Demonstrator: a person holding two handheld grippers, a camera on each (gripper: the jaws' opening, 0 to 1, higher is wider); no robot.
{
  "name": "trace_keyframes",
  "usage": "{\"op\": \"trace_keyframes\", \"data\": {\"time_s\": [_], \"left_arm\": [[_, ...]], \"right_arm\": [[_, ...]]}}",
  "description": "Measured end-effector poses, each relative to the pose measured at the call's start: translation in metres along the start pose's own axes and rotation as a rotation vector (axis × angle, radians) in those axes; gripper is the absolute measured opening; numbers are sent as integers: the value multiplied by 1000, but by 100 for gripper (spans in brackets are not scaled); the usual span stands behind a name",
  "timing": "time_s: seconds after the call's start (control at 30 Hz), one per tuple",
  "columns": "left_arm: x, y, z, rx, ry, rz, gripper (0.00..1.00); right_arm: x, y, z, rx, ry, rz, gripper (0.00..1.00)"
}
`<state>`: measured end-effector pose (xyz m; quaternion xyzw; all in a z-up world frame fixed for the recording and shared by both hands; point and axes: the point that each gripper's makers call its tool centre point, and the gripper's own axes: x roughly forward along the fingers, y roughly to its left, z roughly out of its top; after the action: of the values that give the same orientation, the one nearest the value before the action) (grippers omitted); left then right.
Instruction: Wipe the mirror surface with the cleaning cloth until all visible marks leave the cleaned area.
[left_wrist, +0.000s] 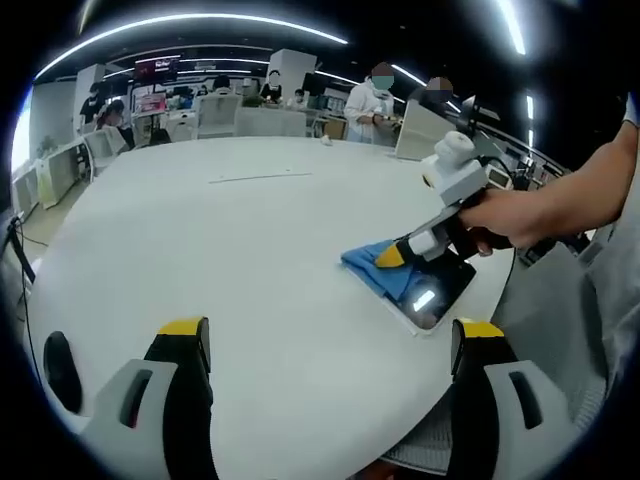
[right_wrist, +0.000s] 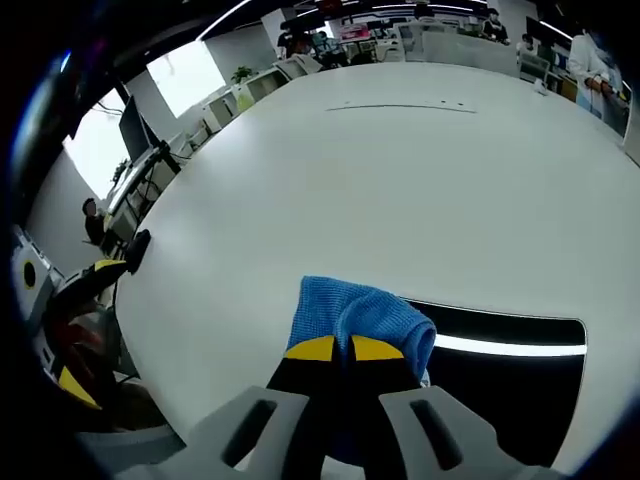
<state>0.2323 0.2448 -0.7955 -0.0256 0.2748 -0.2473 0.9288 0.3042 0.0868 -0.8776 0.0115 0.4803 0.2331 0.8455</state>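
- No legible writing or brand marks are seen on the cloth (right_wrist: 360, 318), mirror (right_wrist: 510, 375) or desk (right_wrist: 400, 190); a red screen far back in the left gripper view is too blurred to be read.
- Cloth: blue, bunched into a soft fold, pinched at its near end by the right gripper (right_wrist: 348, 349), whose yellow-tipped jaws are closed down on it almost together.
- The cloth is laid over the mirror's left end in the right gripper view, partly on the glass and partly on the desk.
- Mirror: flat dark rectangular panel with rounded corners and a thin pale edge, lying on the desk; ceiling light strips are reflected as bright bands. Marks on the glass cannot be made out.
- In the left gripper view, the mirror (left_wrist: 440, 295) is seen near the desk's right-hand edge, with the cloth (left_wrist: 380, 268) on its far-left part and the right gripper (left_wrist: 392, 257) pressed onto it, held by a hand (left_wrist: 505, 220).
- Left gripper (left_wrist: 330, 345): jaws spread wide, nothing between them, held over the near desk, well apart from the mirror.
- Desk: large, white, rounded; a wide bare area lies beyond and left of the mirror. A thin seam runs across the middle.
- Desk rim is close to the mirror's near side; chairs, desks and people are seen far behind.
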Motion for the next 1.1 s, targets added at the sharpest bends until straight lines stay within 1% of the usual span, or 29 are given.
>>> {"op": "trace_keyframes", "data": {"time_s": [0.1,0.17,0.27,0.33,0.37,0.57,0.73,0.77,0.87,1.1], "left_arm": [[0,-1,4,5,-14,-5,99],[-1,0,5,6,-10,-4,99],[-2,0,8,7,-17,1,99],[-2,-1,9,8,-17,-1,99],[-2,-2,8,12,-14,-5,99],[-2,-4,6,24,-5,-15,99],[-3,-6,4,31,5,-21,99],[-3,-7,3,32,7,-20,99],[-4,-6,2,29,10,-20,99],[-3,-3,1,34,17,-19,99]], "right_arm": [[-1,3,-4,10,7,10,0],[-3,7,-8,14,12,20,0],[-5,10,-12,6,12,24,0],[-6,15,-16,-11,23,48,0],[-7,15,-17,-9,25,45,0],[-7,14,-16,-23,22,45,0],[-7,14,-17,-48,14,44,0],[-9,13,-19,-92,23,53,0],[-11,10,-20,-56,17,49,0],[-14,1,-22,-38,11,50,0]]}}
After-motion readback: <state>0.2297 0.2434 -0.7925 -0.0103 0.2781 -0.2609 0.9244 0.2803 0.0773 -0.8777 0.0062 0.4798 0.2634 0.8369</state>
